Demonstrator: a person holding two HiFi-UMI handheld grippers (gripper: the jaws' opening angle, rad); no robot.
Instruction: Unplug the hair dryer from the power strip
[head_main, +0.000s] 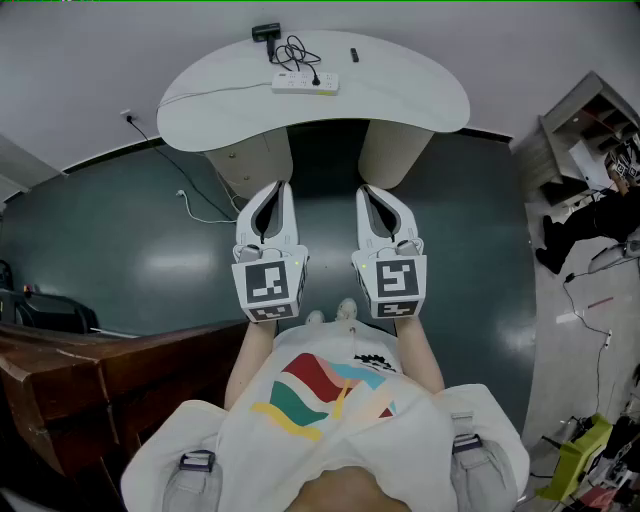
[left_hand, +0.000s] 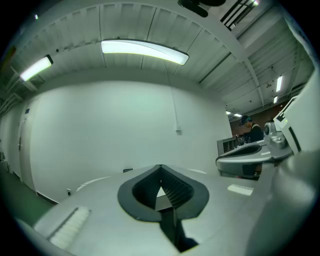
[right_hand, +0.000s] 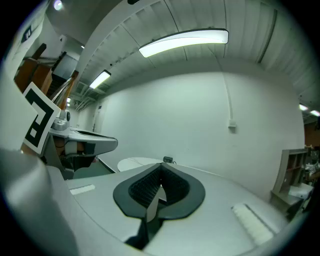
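Note:
On the white rounded table (head_main: 400, 90) at the top of the head view lies a white power strip (head_main: 305, 83). A black plug (head_main: 316, 78) sits in it, and its tangled black cord (head_main: 297, 52) leads to the black hair dryer (head_main: 266, 33) at the table's far edge. My left gripper (head_main: 279, 186) and right gripper (head_main: 367, 190) are side by side over the dark floor, well short of the table, both shut and empty. The left gripper (left_hand: 160, 170) shows its jaws closed together, and so does the right gripper (right_hand: 161, 167), with the hair dryer (right_hand: 167, 159) small beyond it.
A white cord runs from the strip to a wall outlet (head_main: 127, 116). A small black item (head_main: 354, 54) lies on the table's right part. Dark wooden furniture (head_main: 90, 370) stands at lower left, shelving (head_main: 590, 130) and clutter at the right.

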